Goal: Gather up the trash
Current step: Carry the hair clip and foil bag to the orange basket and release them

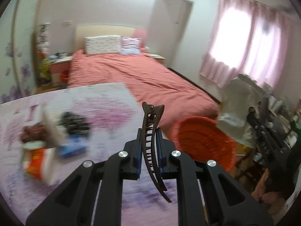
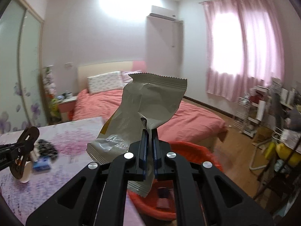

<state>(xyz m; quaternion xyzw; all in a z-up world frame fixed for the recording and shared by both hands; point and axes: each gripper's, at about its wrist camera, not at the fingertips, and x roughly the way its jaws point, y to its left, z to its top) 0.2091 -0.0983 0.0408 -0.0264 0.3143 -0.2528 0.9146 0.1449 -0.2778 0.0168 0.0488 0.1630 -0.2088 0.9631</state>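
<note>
In the left wrist view my left gripper [image 1: 149, 131] is shut on a brown hair clip [image 1: 151, 141], which stands upright between the pads. It hangs over a table with a purple flowered cloth [image 1: 105, 101]. A red basket [image 1: 203, 141] sits just past the table's right edge. My right gripper [image 2: 149, 131] is shut on a crumpled grey snack wrapper [image 2: 146, 101] above the red basket [image 2: 188, 145]. The same wrapper [image 1: 237, 101] shows at the right of the left wrist view. At the left of the right wrist view the hair clip [image 2: 24, 150] appears again.
Blurred litter lies on the left of the table: an orange cup [image 1: 37, 162], a blue packet [image 1: 72, 148], a black item [image 1: 73, 124] and a brown lump [image 1: 33, 131]. A pink bed [image 1: 131, 71] stands behind. Cluttered racks [image 2: 263, 109] line the right wall.
</note>
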